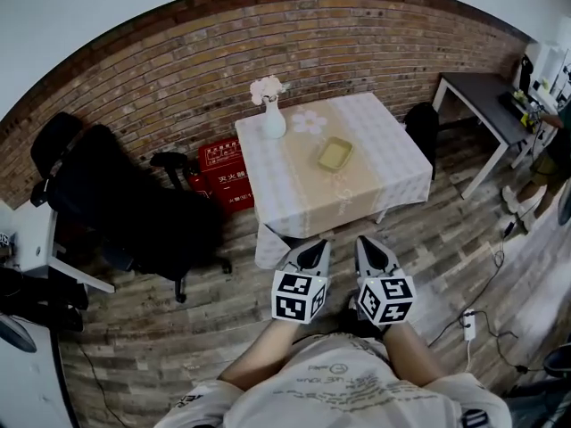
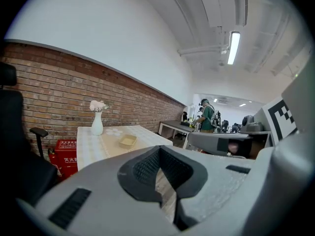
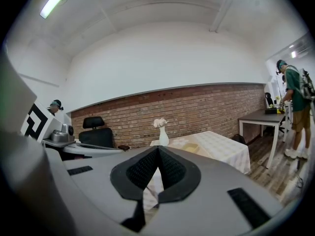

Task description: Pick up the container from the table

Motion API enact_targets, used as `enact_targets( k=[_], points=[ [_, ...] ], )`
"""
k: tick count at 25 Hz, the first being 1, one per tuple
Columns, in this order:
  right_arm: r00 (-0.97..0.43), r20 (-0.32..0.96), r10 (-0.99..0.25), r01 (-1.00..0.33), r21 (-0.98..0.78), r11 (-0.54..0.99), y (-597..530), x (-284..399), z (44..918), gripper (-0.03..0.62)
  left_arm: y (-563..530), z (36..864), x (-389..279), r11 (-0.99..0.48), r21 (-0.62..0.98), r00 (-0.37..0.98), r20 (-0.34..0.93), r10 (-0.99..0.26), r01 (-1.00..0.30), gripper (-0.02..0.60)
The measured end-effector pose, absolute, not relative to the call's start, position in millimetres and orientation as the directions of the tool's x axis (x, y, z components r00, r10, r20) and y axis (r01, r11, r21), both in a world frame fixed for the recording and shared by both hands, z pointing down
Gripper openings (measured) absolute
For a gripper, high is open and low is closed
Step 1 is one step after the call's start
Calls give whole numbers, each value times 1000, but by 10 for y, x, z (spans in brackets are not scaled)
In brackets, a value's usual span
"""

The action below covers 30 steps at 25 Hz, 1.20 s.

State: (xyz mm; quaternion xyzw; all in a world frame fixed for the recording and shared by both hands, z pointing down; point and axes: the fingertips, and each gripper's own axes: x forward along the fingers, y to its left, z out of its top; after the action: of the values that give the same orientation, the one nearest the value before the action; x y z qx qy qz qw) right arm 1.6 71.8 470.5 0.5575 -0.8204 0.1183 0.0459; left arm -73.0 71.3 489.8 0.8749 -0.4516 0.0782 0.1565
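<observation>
On the table (image 1: 393,181), near the middle of its beige runner, the container (image 1: 335,154) is sitting flat, a shallow yellowish tray with nothing touching it. At the table's far left corner a white vase (image 1: 273,119) is standing upright and holding pale flowers. A flower-shaped mat (image 1: 310,121) is lying between the vase and the container, just beside the vase.

Off the table's near edge, over the wooden floor (image 1: 223,301), the left gripper (image 1: 312,246) and the right gripper (image 1: 369,242) are hovering side by side. Both are pointing toward the table and are well apart from the container. In the left gripper view its dark fingers (image 2: 145,168) are pressing together at the tips, with nothing held between them, and the container is showing beyond them on the table. In the right gripper view its fingers (image 3: 142,168) are likewise meeting at the tips, fully closed and gripping nothing.

Against the table's left side a red box (image 1: 227,172) is sitting on the floor at the foot of the brick wall (image 1: 178,69), which is running behind the table. Farther left of the table a black chair (image 1: 134,208) is standing. To the table's right a dark-topped table (image 1: 477,96) is standing, and a person (image 1: 546,163) is standing beside it.
</observation>
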Motion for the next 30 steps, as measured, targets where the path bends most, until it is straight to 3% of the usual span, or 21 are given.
enact_targets(
  k=[12,30],
  points=[
    [-409,194,-892,-910,-165,381,142,122,4768,2,194,4905,-595,-522,176,551,292,-782,-834,3],
    [-448,248,-859,-892,-197,408,-1534,543,4964,3,-1423,5120,-174,-479,205,521,359,-775,-854,3]
  ],
)
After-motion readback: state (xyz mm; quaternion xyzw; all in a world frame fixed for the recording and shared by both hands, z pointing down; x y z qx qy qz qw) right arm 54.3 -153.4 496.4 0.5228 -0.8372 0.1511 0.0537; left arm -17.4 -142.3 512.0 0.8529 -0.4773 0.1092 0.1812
